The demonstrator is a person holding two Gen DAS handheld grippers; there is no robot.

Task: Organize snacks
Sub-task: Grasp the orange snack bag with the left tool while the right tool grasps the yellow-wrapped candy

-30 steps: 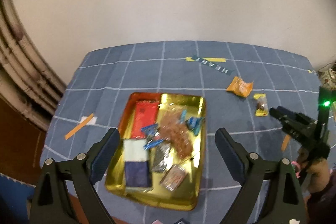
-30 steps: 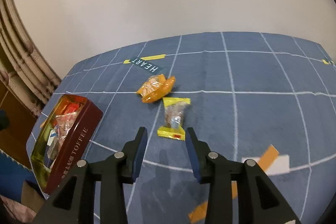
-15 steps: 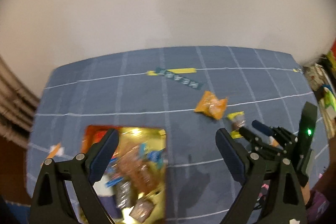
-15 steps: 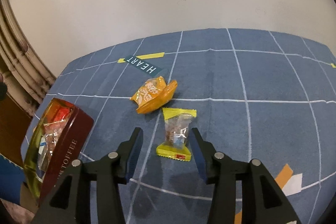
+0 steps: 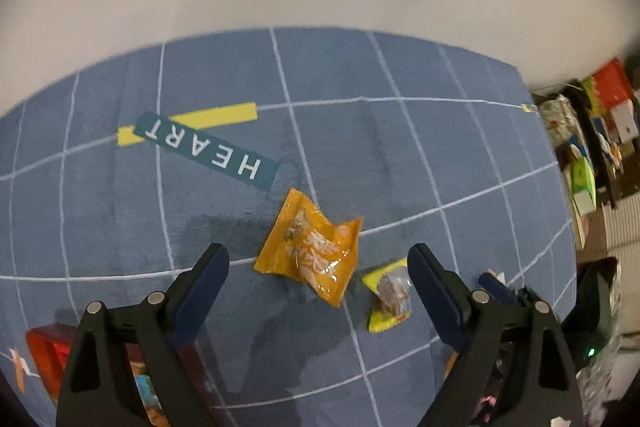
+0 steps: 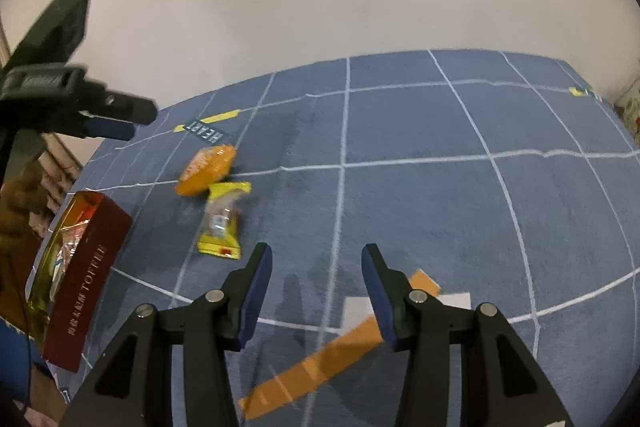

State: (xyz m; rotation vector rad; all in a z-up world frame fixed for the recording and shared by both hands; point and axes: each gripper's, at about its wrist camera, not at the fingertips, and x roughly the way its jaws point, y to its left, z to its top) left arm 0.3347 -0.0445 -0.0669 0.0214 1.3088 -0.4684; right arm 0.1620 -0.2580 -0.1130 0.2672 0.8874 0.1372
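Snacks: we're hovering the left gripper (image 5: 316, 269), jaws wide apart, over the orange packet (image 5: 310, 253) lying on the desk (image 5: 400, 155); our right gripper (image 6: 316, 267), jaws apart and empty, is beside the yellow packet (image 6: 222, 223).

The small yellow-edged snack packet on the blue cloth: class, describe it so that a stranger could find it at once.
Start at the blue grid tablecloth and find its HEART label. Nearer the camera lies an orange snack bag; beside it is the yellow-edged packet. Unlike the all-orange bag, it is smaller, with a clear middle.
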